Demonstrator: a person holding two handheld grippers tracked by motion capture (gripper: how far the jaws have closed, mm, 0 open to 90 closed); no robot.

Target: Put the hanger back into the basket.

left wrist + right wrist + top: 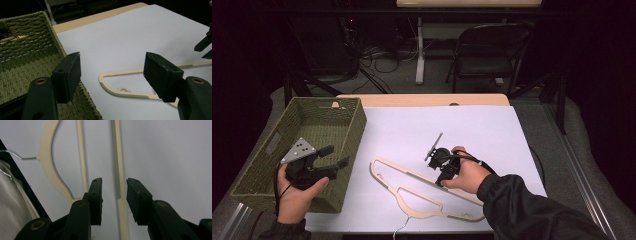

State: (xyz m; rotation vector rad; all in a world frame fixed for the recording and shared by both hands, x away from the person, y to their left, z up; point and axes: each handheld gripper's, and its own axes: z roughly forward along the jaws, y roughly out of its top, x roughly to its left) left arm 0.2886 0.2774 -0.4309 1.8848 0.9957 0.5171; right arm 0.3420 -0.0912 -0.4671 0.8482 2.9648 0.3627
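A cream clothes hanger point(407, 171) lies flat on the white sheet, its wire hook point(15, 156) toward the table's front edge. My right gripper point(443, 181) points down at the hanger's long bar. In the right gripper view it point(113, 182) is open, with the bar point(120, 165) running between the jaws and a gap on each side. My left gripper point(337, 155) is held over the right wall of the green woven basket point(357, 125), jaws wide open and nothing between them point(112, 58). Ahead of it lies the hanger's notched end point(125, 93).
The white sheet point(452, 125) covers most of the wooden table point(422, 100). The basket point(25, 50) takes up the left side, and no contents are visible inside it. A folding chair point(487, 50) and cables stand on the floor beyond the far edge.
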